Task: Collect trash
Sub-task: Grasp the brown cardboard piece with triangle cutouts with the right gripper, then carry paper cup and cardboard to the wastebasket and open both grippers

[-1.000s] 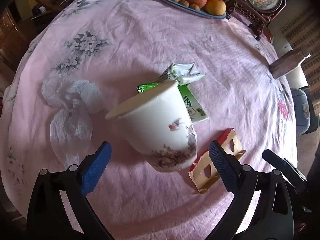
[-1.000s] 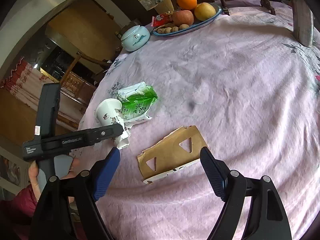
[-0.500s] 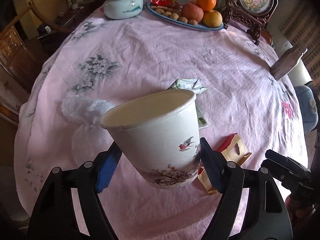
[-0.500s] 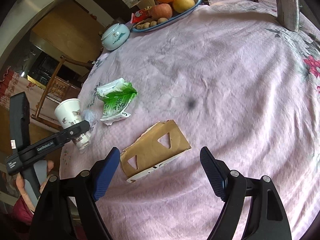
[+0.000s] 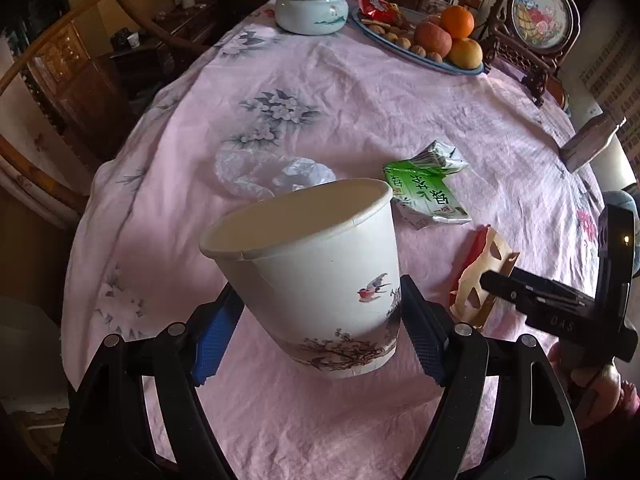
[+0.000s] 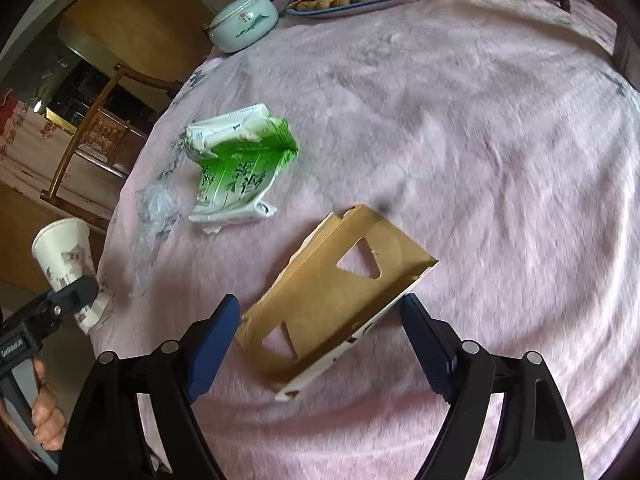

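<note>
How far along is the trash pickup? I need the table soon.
Nothing looks binned yet. In hand: the left claw grips the paper cup, lifted off the tablecloth. The right claw is open around the flattened brown carton, not gripping. Left: the green wrapper and clear plastic bag.

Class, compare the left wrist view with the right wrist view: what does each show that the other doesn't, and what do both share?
Only the left wrist view shows the framed round ornament and the left tongs from behind, gripping the paper cup. Only the right wrist view shows the right tongs, open around the brown cardboard sleeve. Both share the cup, sleeve, green carton, plastic wrap and fruit plate.
</note>
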Demonstrator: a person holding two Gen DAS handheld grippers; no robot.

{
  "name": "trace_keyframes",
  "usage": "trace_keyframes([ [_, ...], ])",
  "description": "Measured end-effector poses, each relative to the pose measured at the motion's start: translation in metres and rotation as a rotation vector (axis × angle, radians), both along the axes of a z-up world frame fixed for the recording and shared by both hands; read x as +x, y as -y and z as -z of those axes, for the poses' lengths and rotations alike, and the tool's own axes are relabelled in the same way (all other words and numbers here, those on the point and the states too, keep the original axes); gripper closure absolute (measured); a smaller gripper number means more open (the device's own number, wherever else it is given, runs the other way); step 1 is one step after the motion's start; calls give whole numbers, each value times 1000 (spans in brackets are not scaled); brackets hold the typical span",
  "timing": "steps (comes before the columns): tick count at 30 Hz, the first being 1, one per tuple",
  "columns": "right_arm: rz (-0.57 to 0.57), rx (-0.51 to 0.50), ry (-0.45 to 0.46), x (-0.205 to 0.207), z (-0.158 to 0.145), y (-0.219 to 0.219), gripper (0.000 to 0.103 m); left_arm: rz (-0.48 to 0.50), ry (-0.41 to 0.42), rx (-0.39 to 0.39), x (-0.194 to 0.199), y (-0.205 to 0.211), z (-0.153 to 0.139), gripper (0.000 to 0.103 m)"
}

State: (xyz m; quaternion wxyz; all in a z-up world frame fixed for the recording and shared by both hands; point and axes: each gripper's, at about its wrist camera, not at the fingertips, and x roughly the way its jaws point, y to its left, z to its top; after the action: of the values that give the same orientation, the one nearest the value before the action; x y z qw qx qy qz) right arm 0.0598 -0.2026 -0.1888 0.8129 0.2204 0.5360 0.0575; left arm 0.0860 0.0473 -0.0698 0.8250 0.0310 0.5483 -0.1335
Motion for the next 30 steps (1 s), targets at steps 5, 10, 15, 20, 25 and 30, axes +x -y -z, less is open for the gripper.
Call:
trace_keyframes([
  [5,-51,-76,11,17,-1,-25,17,-51,-3,-1,-2,-24,-1,28],
  [10,-18,-162,10,22,1,-40,14,-78,-6,-7,-3,-39,0,28],
  [15,15,-201,61,10,-3,-33,42,-83,-4,-11,-4,-46,1,28],
  [20,15,-150,158,-15,-35,-29,41,-92,8,-32,-6,-57,-1,28],
  [25,-13,-102,193,-31,-56,-39,41,-123,18,-51,-11,-75,-2,28],
  [30,-126,-86,221,-28,-74,-79,41,-212,32,-61,-27,-111,-4,28],
])
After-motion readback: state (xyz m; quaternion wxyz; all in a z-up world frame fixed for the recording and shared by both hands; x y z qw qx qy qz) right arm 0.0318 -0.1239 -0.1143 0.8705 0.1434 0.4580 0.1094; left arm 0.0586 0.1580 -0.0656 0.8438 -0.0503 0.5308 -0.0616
